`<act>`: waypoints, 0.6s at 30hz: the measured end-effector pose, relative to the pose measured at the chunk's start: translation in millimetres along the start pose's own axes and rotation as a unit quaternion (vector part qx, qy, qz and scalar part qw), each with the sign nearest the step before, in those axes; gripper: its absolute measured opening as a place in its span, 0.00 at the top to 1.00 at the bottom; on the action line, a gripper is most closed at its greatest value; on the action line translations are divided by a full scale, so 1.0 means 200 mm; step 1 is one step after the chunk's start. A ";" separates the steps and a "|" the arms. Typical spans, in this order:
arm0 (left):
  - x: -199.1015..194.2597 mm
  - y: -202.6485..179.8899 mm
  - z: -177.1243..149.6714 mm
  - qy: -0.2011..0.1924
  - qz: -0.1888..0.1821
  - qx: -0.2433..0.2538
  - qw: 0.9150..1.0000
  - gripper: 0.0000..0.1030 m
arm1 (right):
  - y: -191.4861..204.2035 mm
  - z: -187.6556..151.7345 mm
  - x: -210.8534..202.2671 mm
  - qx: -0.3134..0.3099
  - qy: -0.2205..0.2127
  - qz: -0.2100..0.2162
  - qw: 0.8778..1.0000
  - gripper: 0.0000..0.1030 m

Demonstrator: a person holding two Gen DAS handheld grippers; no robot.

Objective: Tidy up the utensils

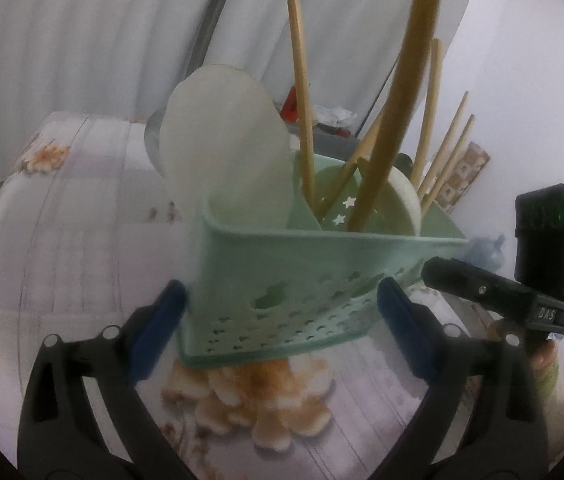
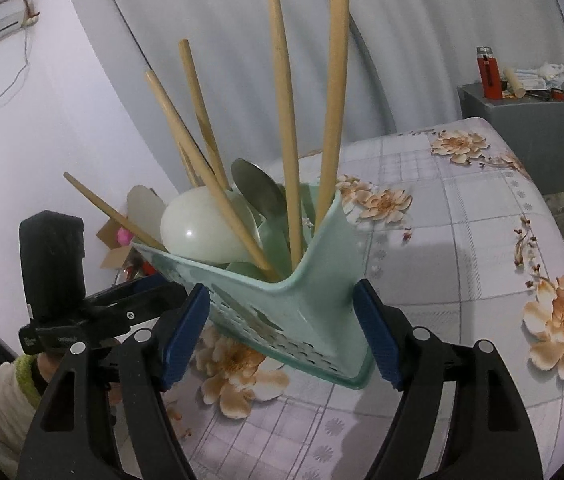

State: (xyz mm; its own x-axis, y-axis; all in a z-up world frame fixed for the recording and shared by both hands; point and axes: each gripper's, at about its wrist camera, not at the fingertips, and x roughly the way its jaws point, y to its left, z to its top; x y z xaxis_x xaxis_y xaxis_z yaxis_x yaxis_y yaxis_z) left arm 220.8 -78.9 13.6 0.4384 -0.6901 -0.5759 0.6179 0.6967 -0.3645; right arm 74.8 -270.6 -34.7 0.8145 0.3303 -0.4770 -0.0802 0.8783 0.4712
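Both claws flank the mint green utensil caddy [image 2: 282,300], full of chopsticks [image 2: 282,120] and spoons [image 2: 198,228]; left gripper [image 1: 282,316] and right gripper [image 2: 282,332] are spread, pinching nothing; sorting looks nearly finished; next probably calls for squaring the caddy.

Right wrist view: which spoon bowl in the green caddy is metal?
The grey metal spoon, behind the glossy white plastic spoon; its bowl is dull grey, unlike the others.
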 end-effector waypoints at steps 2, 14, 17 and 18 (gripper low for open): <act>-0.05 0.00 -0.03 0.005 0.005 -0.004 1.000 0.11 | 0.03 -0.04 -0.02 0.004 -0.001 0.007 1.000 0.29; -0.39 -0.14 -0.32 0.006 0.041 -0.021 0.999 0.11 | 0.29 -0.37 -0.27 -0.004 -0.007 0.023 1.000 0.29; -0.43 -0.15 -0.37 0.001 0.047 -0.017 0.999 0.11 | 0.34 -0.43 -0.30 -0.019 -0.011 0.013 1.000 0.29; -0.44 -0.15 -0.37 0.000 0.049 -0.019 0.999 0.11 | 0.35 -0.44 -0.30 -0.026 -0.013 0.005 1.000 0.29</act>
State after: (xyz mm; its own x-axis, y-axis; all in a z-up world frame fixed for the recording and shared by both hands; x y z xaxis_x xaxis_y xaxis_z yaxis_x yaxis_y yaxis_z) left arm 114.9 -25.2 20.5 0.4963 -0.6177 -0.6101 0.5464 0.7683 -0.3334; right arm -31.1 -198.0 -38.0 0.8277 0.3313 -0.4530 -0.1184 0.8921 0.4361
